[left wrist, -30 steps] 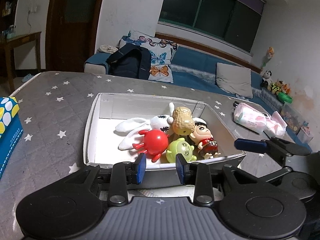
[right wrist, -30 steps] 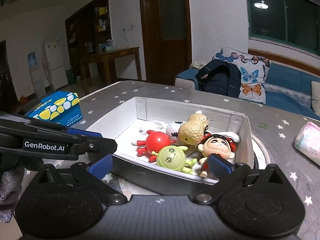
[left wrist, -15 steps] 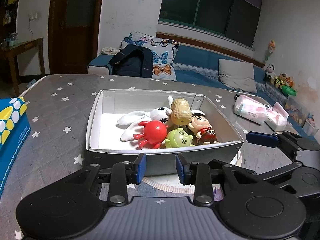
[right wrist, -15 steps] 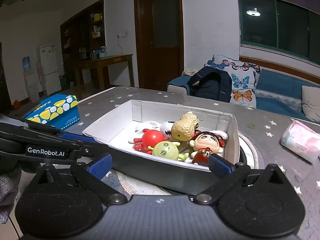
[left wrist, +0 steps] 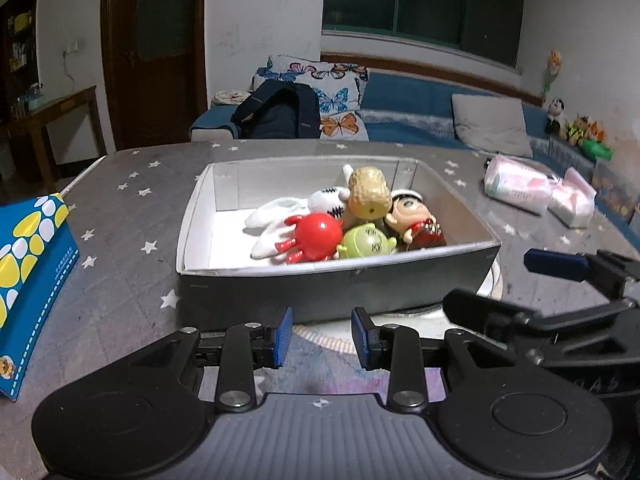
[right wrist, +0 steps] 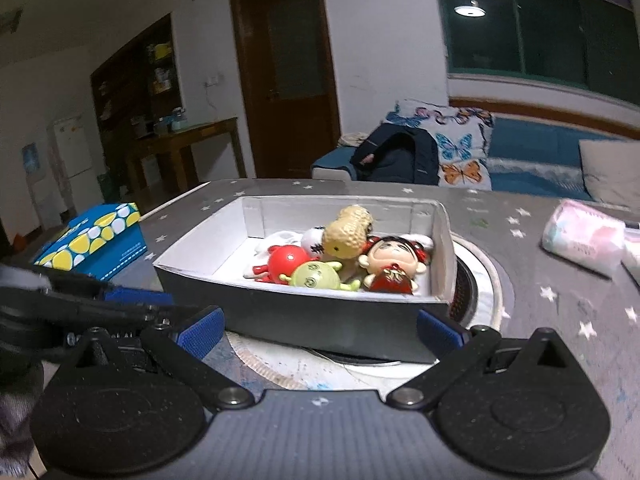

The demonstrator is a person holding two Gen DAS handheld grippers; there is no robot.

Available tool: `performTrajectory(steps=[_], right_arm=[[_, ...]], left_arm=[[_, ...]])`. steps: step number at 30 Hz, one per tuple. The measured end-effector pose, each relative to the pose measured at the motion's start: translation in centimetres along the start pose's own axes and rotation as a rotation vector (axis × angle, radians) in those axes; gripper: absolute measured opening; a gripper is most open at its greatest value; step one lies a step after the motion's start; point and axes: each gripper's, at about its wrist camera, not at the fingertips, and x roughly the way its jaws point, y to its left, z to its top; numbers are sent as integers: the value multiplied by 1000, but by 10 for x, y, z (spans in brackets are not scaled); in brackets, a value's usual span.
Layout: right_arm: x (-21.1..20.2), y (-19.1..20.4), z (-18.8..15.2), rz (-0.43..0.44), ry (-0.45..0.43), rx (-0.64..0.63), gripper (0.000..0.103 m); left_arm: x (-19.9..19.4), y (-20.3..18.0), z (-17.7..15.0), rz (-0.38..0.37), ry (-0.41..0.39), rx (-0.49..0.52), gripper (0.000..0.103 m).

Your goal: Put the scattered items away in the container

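Now backed off from the box (left wrist: 336, 292) versus a second ago: near wall fills more of both views, toys seen lower. Left gripper (left wrist: 321, 336) narrow gap, holding nothing; right gripper (right wrist: 318, 330) wide apart, empty. All toys — red ball figure (left wrist: 318, 236), peanut (left wrist: 369, 193), doll (right wrist: 386, 258) — inside, far right. Looks finished. Box floor behind near wall hidden; table near the cameras cut off.

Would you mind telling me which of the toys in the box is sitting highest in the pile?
The tan peanut figure tops the pile, resting above the red round toy, green round toy and doll.
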Motion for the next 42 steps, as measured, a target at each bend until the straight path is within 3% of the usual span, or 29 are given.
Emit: performTrajectory(steps=[17, 42], right_arm=[[3, -3, -11, -30, 30, 60, 103], [28, -3, -8, -71, 84, 64, 103]], left_arm=[[10, -3, -11, 83, 9, -3, 35], [26, 4, -8, 91, 38, -36, 34]])
